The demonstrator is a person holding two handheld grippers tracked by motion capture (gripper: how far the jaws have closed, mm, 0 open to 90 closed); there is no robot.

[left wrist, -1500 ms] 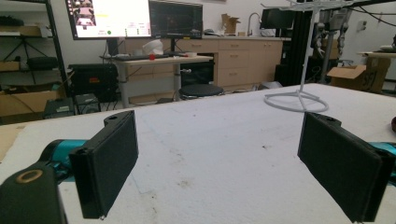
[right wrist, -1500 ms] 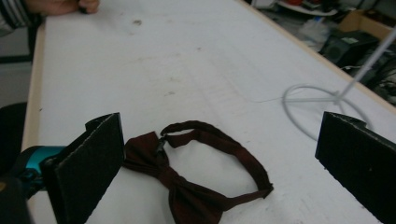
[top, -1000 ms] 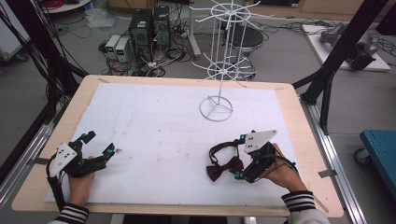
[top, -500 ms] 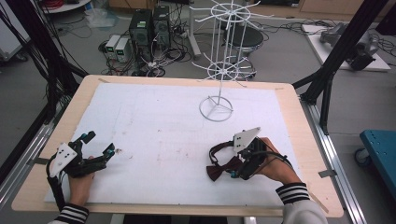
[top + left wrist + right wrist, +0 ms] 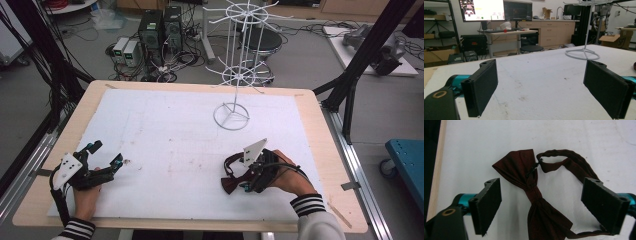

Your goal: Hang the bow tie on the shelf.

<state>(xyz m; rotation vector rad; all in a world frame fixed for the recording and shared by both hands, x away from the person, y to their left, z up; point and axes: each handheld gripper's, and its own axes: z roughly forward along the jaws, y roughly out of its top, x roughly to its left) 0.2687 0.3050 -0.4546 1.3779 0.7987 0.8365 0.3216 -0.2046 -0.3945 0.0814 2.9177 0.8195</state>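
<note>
a white wire display rack (image 5: 235,75) stands on the white mat (image 5: 175,135) toward the far right part of the table (image 5: 310,97), its ring base resting on the mat and its spoked tiers rising above the far edge. the mat covers most of the wooden table, leaving a bare wood border along every edge. on the floor beyond the far edge sit two black computer towers (image 5: 160,27) with small grey boxes (image 5: 125,50) and tangled cables beside them. a black round stool (image 5: 262,37) stands behind the rack. a blue cart (image 5: 407,160) sits past the right edge. in the left gripper view, two monitors (image 5: 496,10) stand on a desk (image 5: 506,32) across the room.
</note>
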